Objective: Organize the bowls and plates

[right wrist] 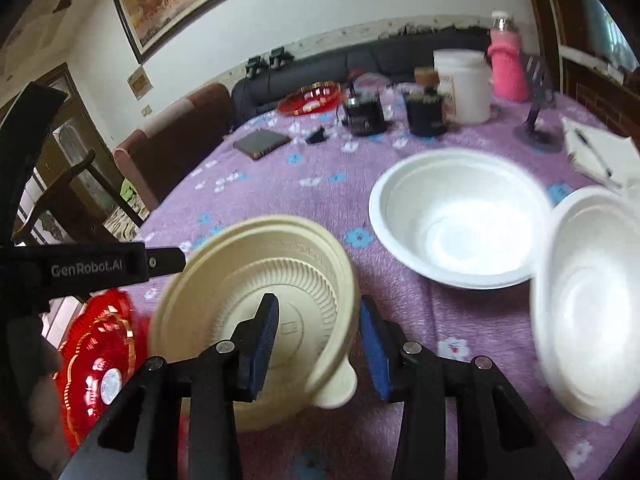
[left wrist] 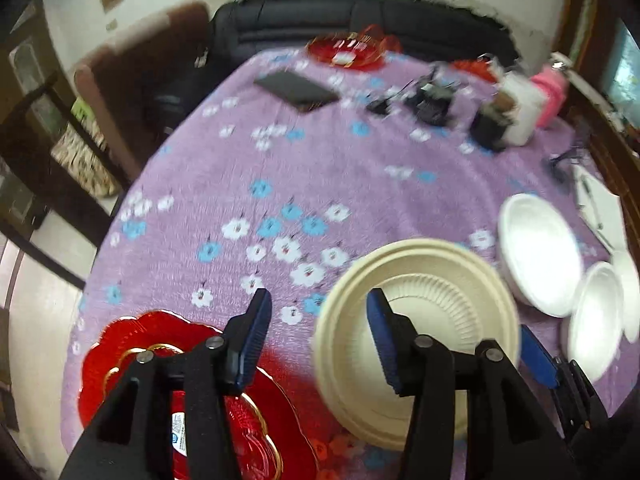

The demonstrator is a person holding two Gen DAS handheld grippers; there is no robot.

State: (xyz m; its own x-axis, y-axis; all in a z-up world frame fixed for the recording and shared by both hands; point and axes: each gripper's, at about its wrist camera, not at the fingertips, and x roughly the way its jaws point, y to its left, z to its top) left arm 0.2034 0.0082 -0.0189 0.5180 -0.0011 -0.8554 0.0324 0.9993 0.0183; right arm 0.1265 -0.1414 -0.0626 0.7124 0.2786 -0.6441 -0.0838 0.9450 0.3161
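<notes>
The cream bowl (right wrist: 256, 304) is round with a ribbed inner wall, a stepped rim and a small tab at its near edge. It is tilted, its mouth facing up and toward the right wrist camera, the near rim lying between the right gripper (right wrist: 320, 344) fingers (right wrist: 264, 340). Those blue-padded fingers stand apart on either side of the rim and tab; whether they press it cannot be told.

In the left wrist view the same bowl (left wrist: 416, 320) sits near the front of the worktop (left wrist: 320, 168), which is covered by a fuzzy purple cloth with white and blue flowers. The left gripper (left wrist: 320, 340) is spread wide, nothing between its fingers (left wrist: 256, 336); its right finger crosses in front of the bowl's inside.

A glossy red plate (left wrist: 168, 392) with a scalloped, gold-edged rim lies flat to the left of the bowl, under the left gripper. Right of the bowl are smooth white foam bowls: one (right wrist: 460, 216) upright on the cloth, mouth up, and another (right wrist: 592, 300) tipped on edge at the far right.

Toward the back stand another red plate (right wrist: 312, 98), a dark flat case (right wrist: 262, 142), a white tub (right wrist: 462, 84), a pink bottle (right wrist: 506, 64) and a notebook (right wrist: 600, 152) with a pen.
</notes>
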